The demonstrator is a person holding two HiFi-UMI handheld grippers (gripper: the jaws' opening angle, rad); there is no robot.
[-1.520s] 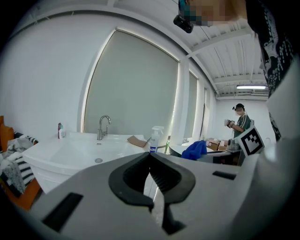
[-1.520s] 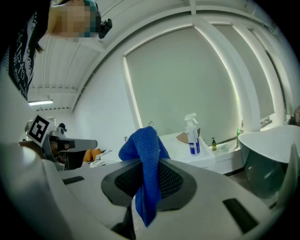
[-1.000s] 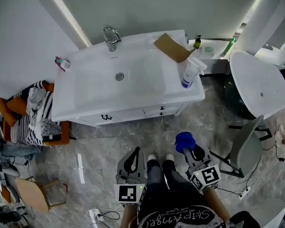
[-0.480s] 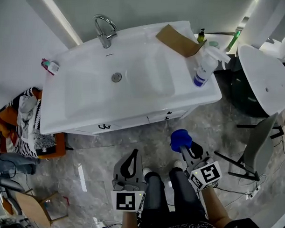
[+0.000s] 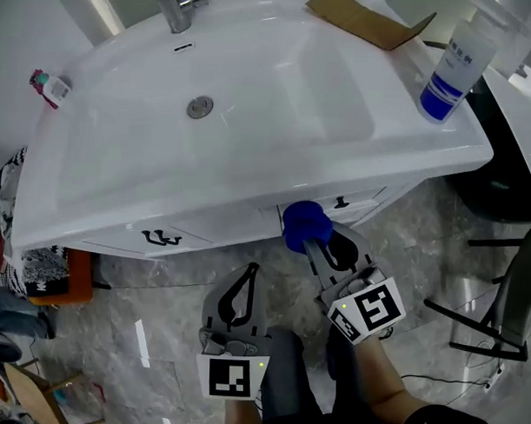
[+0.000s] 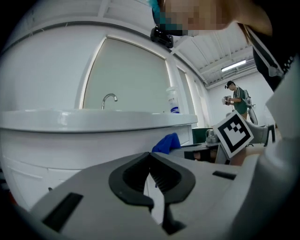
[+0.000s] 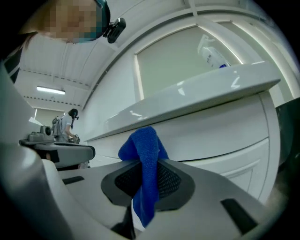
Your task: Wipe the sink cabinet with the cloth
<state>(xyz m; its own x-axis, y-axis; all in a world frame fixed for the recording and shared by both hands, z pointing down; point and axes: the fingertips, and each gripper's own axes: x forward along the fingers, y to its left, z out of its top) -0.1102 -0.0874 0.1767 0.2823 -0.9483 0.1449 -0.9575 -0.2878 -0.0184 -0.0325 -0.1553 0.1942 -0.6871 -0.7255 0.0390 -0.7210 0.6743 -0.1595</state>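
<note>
Right gripper (image 7: 142, 163) fingers squeeze blue cloth (image 5: 305, 226); cloth sticks out past fingertips, close by white sink cabinet (image 5: 213, 227) front, right of middle. Left gripper (image 6: 150, 157) fingers pressed together, nothing between, nearer, left, away from cabinet

A big work room — a white sink cabinet (image 5: 204, 226) with a tap (image 5: 179, 4) on a stone floor (image 5: 158, 299), and far off another person (image 6: 239, 98) under strip lights (image 6: 234, 65).
</note>
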